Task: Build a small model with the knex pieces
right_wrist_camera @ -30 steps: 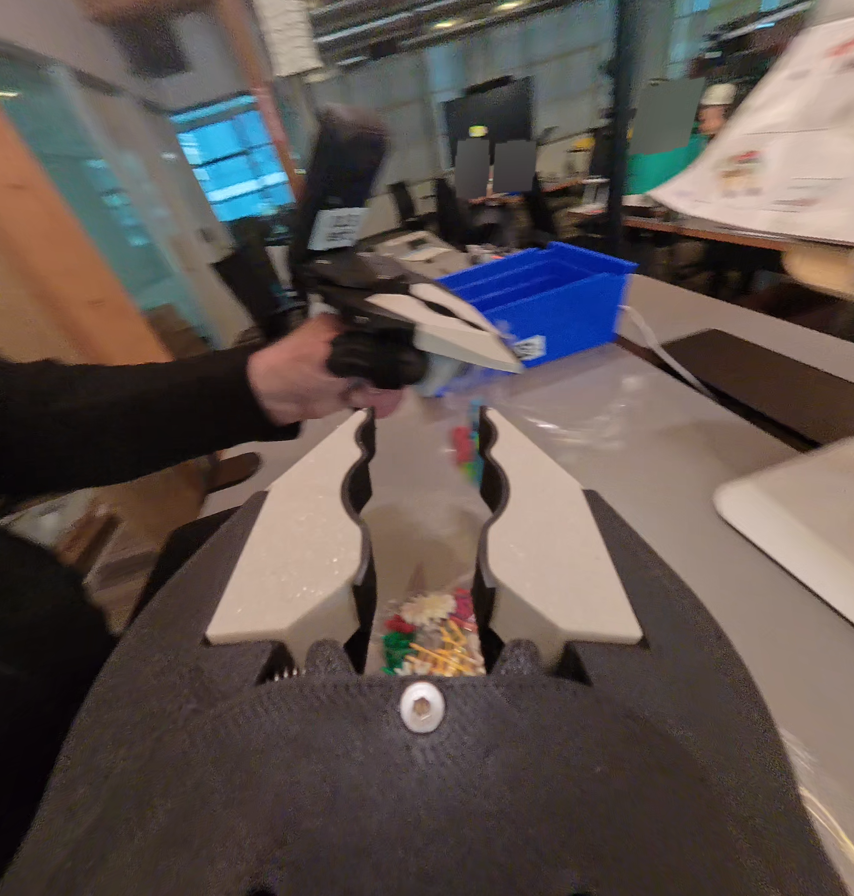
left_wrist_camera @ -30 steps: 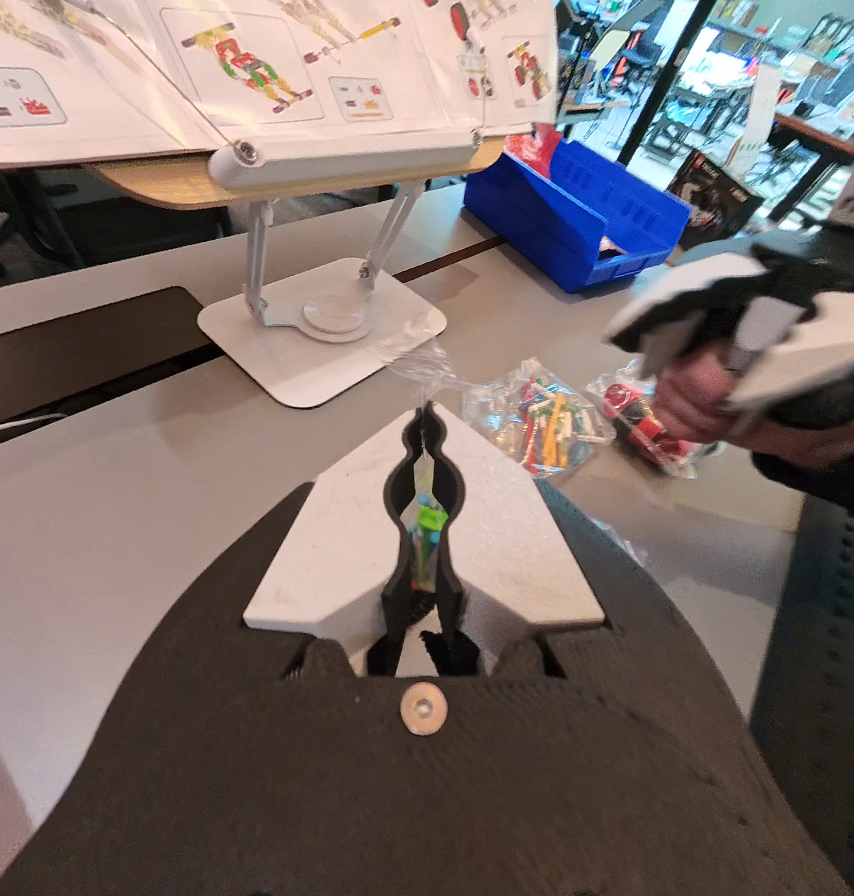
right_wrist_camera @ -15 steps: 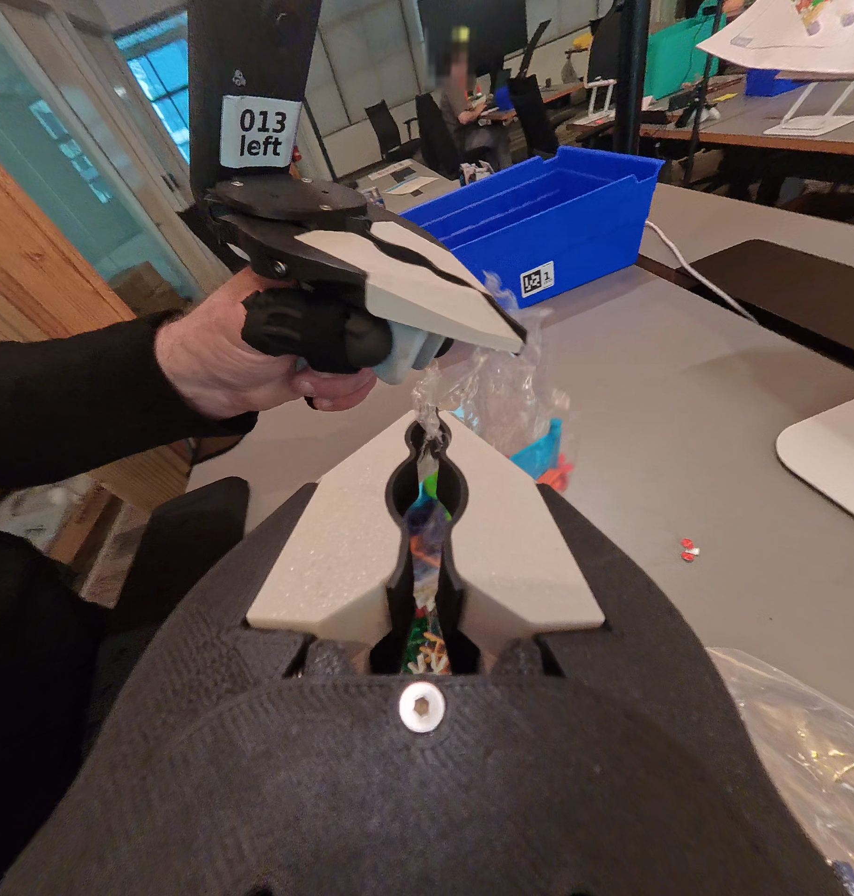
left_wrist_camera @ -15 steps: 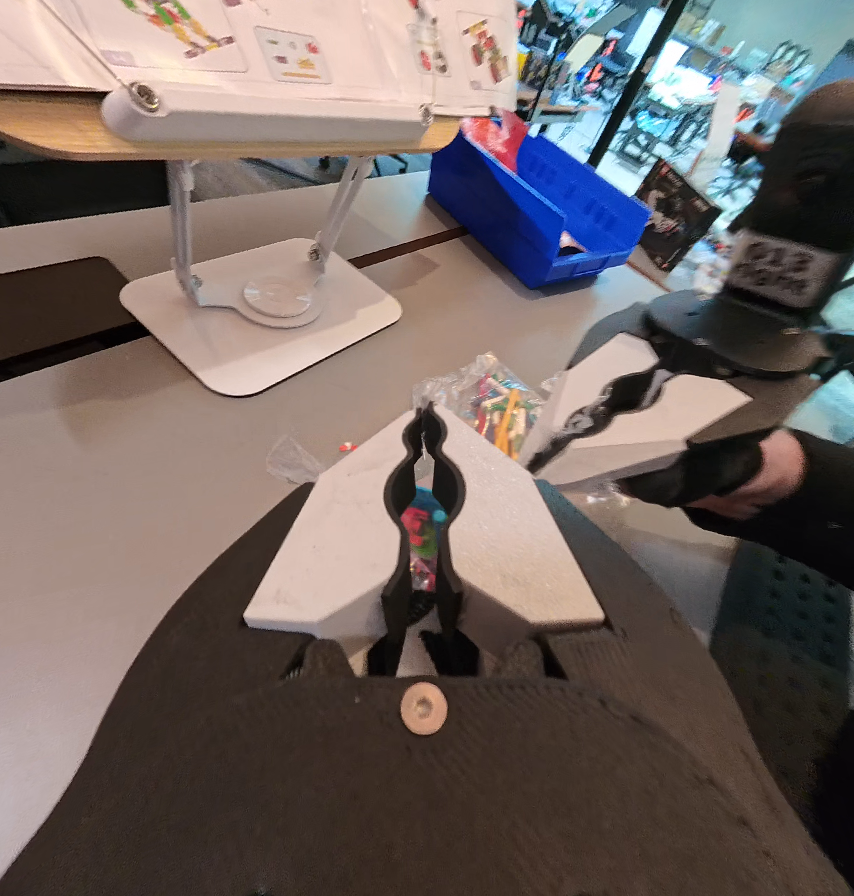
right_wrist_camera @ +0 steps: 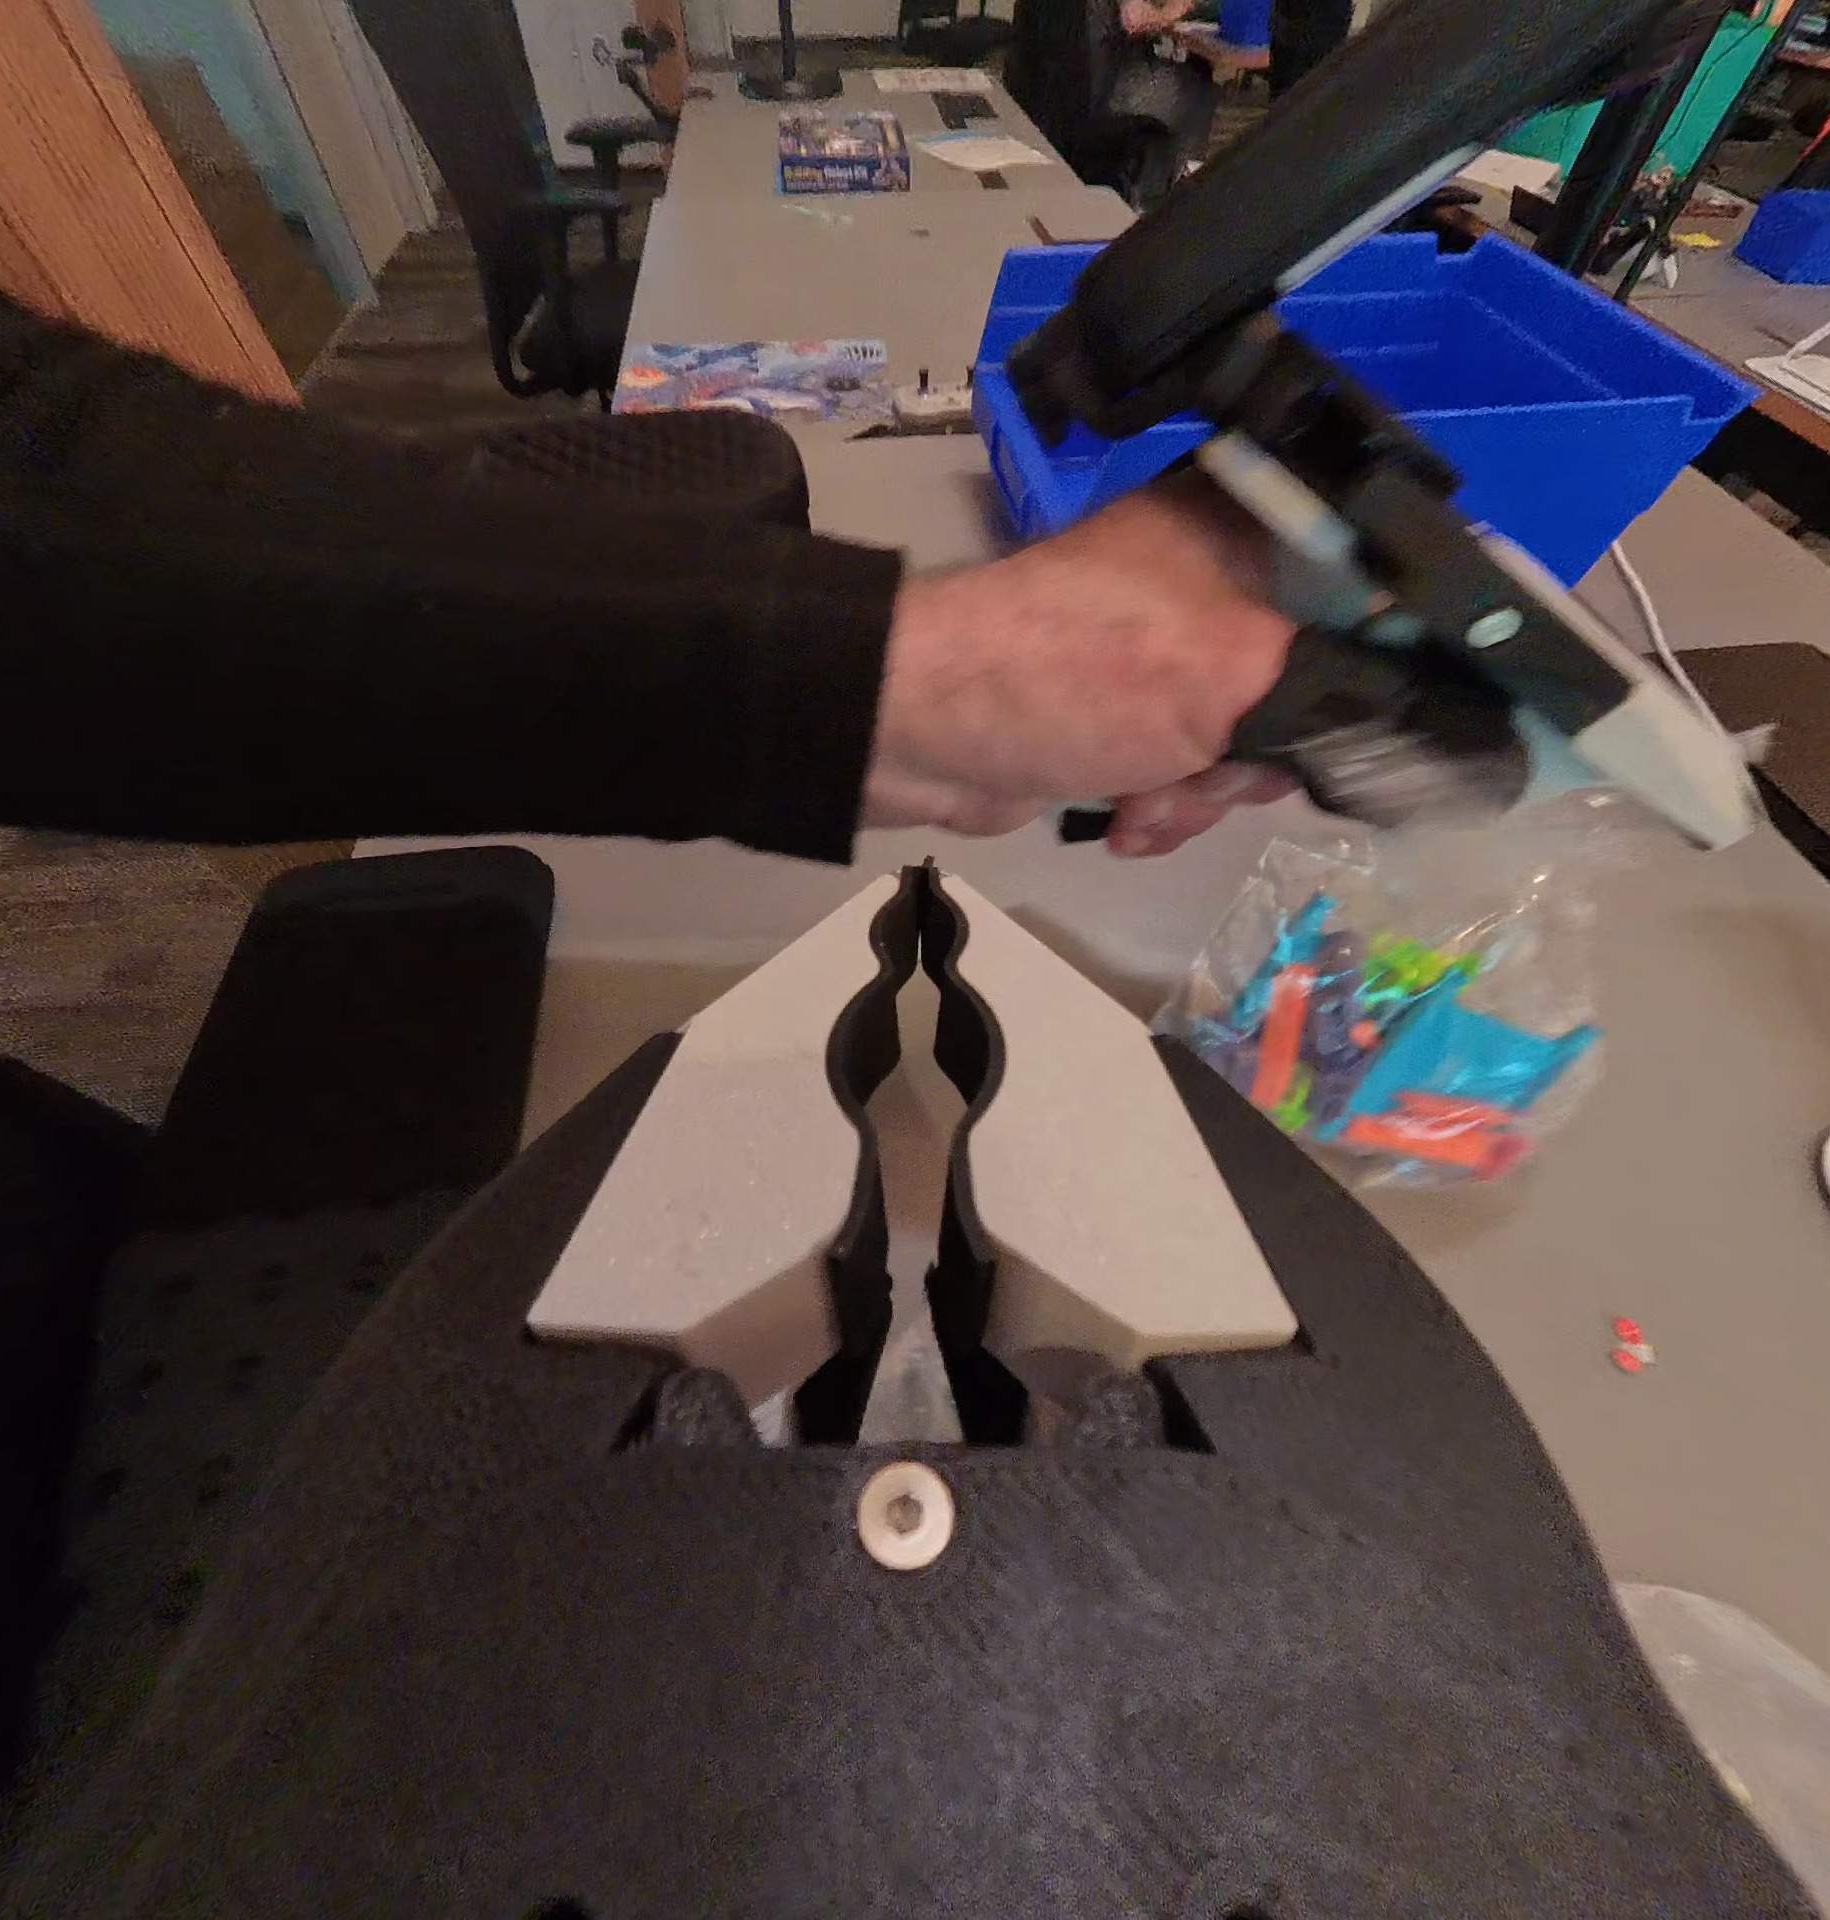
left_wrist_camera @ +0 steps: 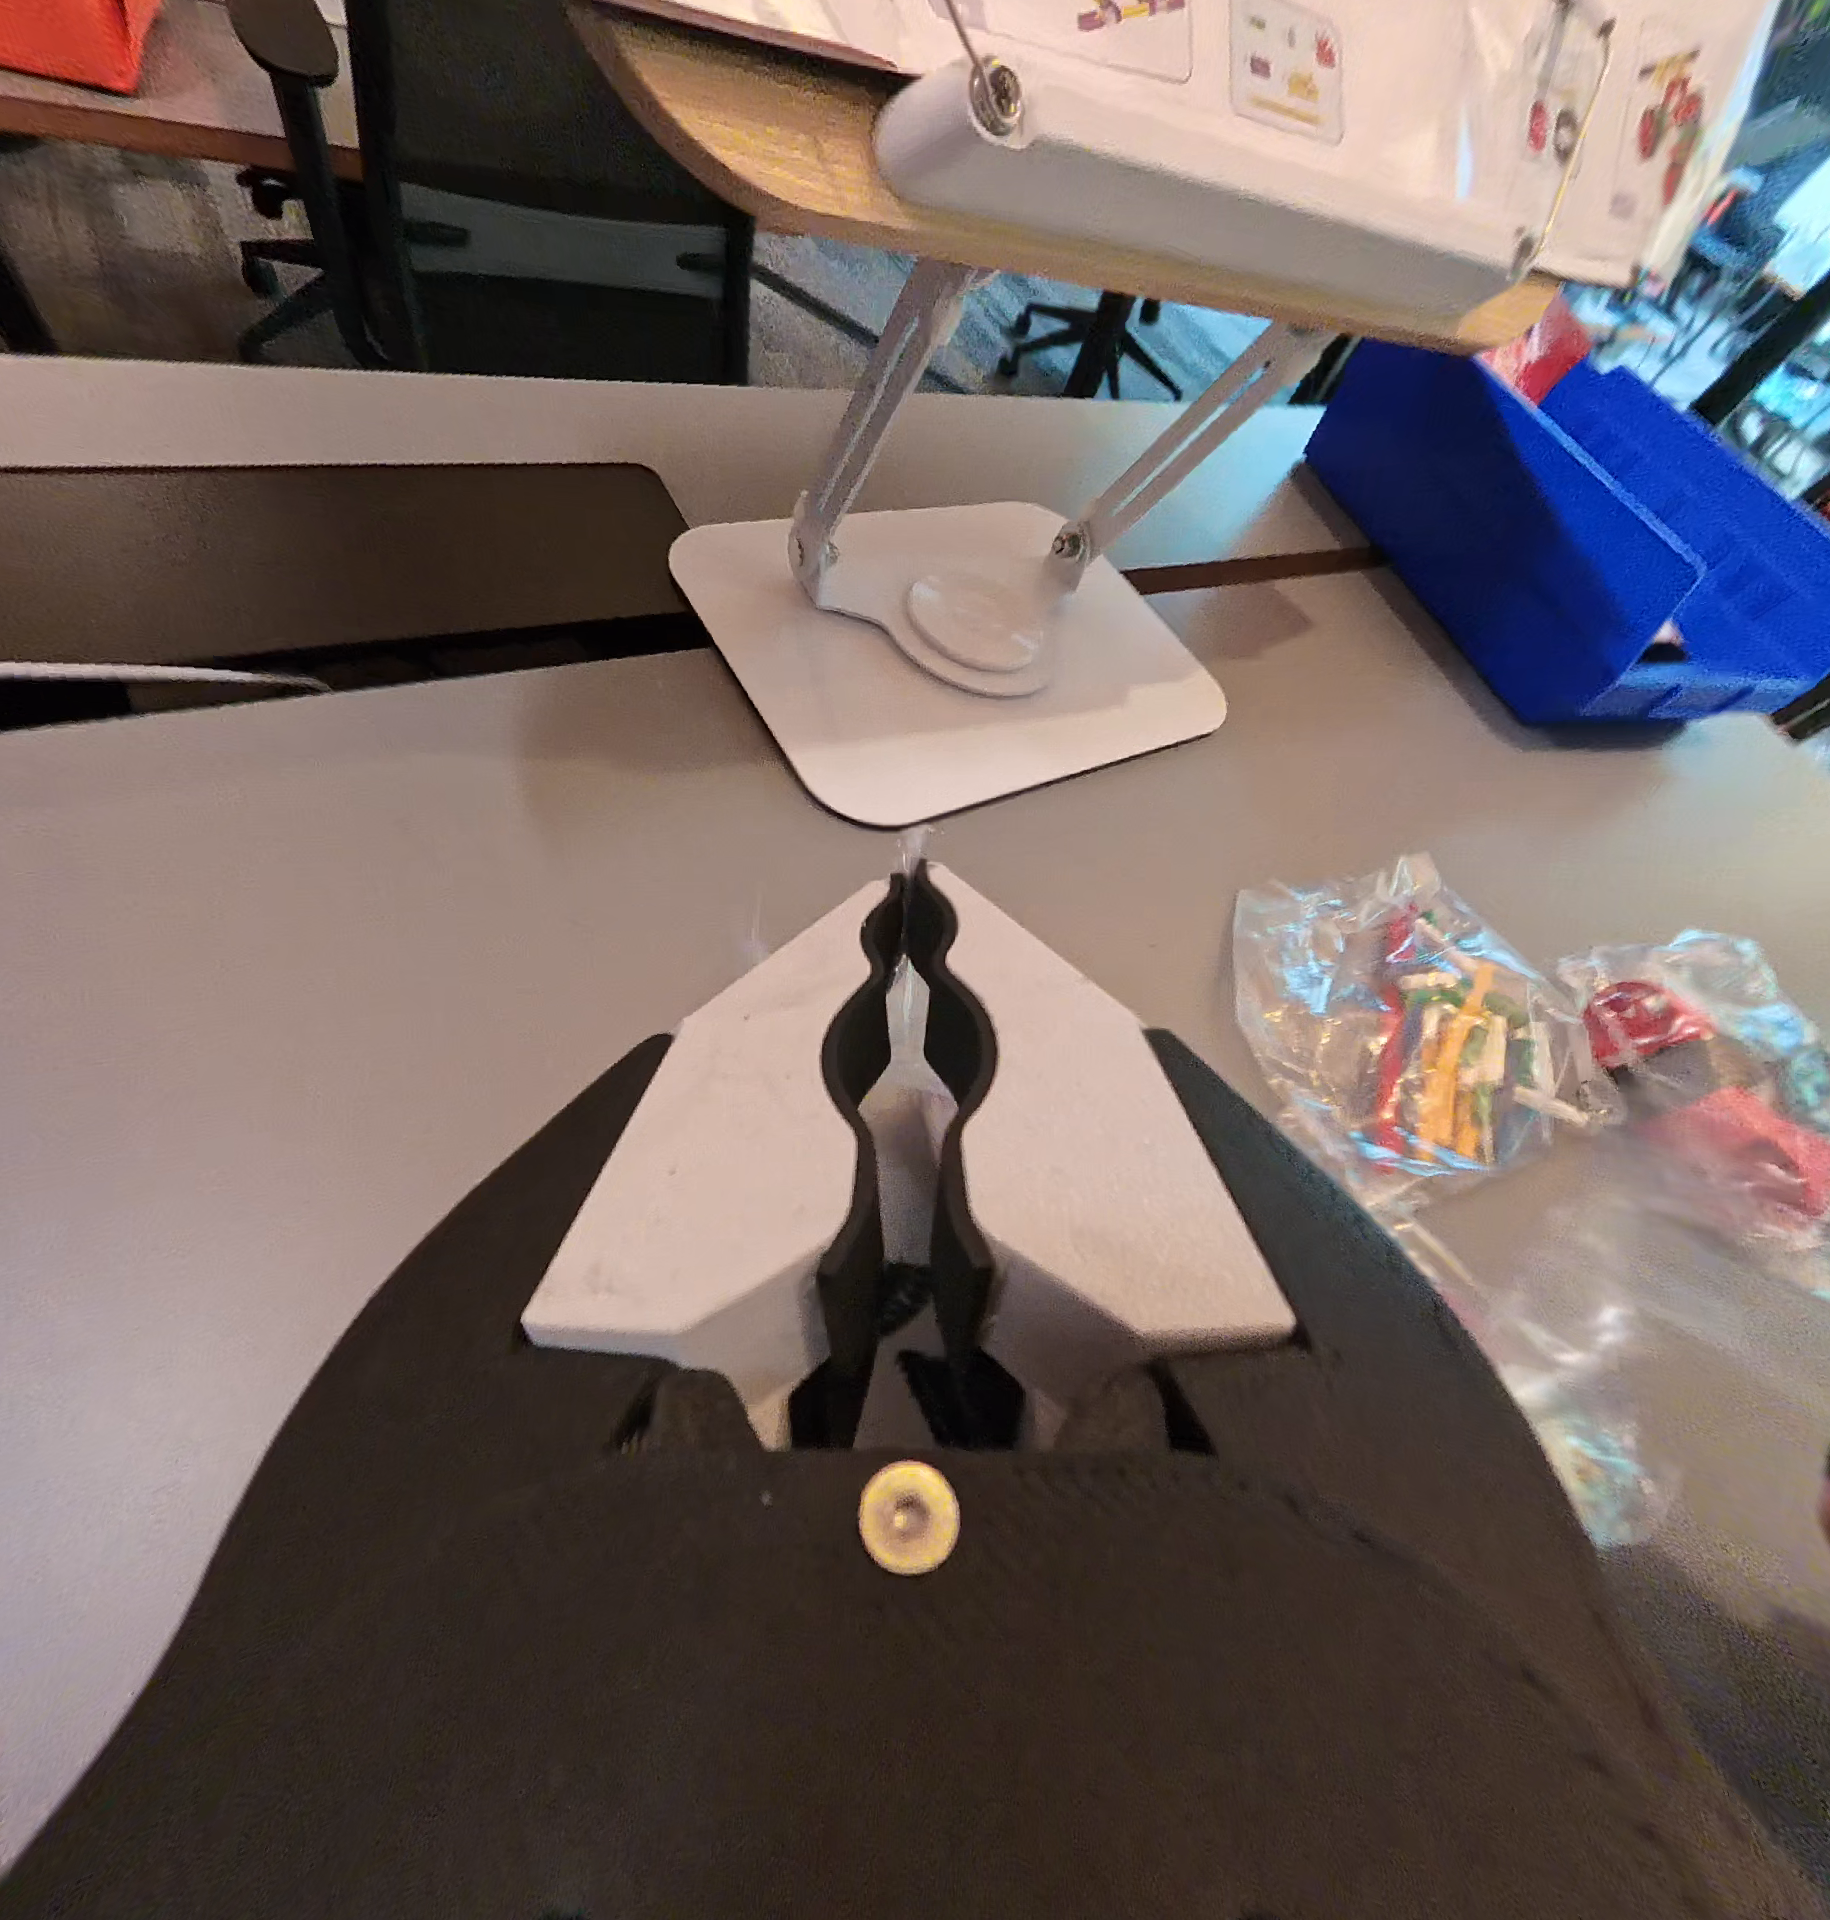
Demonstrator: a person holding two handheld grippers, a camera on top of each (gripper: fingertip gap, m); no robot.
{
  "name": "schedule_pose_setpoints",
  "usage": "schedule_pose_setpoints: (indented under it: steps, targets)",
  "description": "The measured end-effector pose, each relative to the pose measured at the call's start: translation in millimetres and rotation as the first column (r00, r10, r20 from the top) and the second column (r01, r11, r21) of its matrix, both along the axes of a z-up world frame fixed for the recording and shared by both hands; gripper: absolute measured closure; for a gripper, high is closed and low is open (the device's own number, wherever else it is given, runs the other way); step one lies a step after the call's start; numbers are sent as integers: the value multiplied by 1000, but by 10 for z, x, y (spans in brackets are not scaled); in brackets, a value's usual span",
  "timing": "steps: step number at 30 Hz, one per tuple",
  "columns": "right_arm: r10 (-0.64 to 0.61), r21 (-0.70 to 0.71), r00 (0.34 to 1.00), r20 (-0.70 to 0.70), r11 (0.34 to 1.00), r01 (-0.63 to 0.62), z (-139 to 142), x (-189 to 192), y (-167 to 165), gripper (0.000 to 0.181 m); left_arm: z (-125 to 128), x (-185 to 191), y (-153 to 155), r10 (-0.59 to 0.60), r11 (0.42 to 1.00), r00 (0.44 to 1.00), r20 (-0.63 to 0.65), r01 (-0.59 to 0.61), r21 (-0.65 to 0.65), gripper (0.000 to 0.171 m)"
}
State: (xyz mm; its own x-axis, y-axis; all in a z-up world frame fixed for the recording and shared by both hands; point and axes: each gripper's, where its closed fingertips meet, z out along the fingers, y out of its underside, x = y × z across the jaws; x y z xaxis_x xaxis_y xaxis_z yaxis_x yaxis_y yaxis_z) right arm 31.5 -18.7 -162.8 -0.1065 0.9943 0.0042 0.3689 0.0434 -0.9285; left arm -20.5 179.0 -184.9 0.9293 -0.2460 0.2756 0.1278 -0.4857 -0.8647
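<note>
Your left gripper (left_wrist_camera: 906, 883) has its tongs pressed together on a thin strip of clear film (left_wrist_camera: 909, 997). Whether that film belongs to the bag of blue and orange pieces (right_wrist_camera: 1389, 1049) just below its tip, I cannot tell. Your right gripper (right_wrist_camera: 923, 883) has its tips meeting too, with nothing clearly between them; that bag sits at its 2 o'clock. On the table (left_wrist_camera: 319, 935), at the left gripper's 3 o'clock, lie a bag of coloured sticks (left_wrist_camera: 1410, 1049) and a bag of red parts (left_wrist_camera: 1700, 1049), touching. The white stand base (left_wrist_camera: 952, 727) is at 12. These bags look light, limp and slick – pinch an empty corner of film, not the lumpy middle.
</note>
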Motion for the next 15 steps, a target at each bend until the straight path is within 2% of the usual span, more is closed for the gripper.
schedule_pose_setpoints:
  steps: [1, 3, 6, 8, 10, 11, 15]
  targets:
    - [-34, -38, 999, -14, 999, 33, -19, 22, 26, 181, 8, 8, 18, -29, 1000, 999, -33, 29, -2, 171]
    - [-122, -109, 990, -74, 988, 113, 65, 173, 246, 181, 91, 123, -27, -105, 995, 995, 0, 105, -3, 171]
    - [-254, -102, 963, -87, 964, 245, 202, 361, 644, 181, 207, 144, -100, -100, 995, 995, 17, 100, 4, 171]
    - [-326, -78, 943, -71, 944, 321, 186, 346, 826, 126, 265, 255, -137, -119, 993, 993, 2, 119, 3, 171]
    - [-378, -75, 926, -22, 924, 376, 54, 258, 945, 86, 316, 382, -162, -139, 990, 990, -7, 139, -3, 171]
    - [-400, -70, 916, -13, 914, 399, 1, 213, 1001, 79, 351, 439, -172, -150, 989, 989, -9, 150, 1, 171]
    - [-432, -14, 901, -41, 902, 431, -58, 92, 1247, 88, 437, 642, -221, -201, 980, 980, 6, 201, 10, 171]
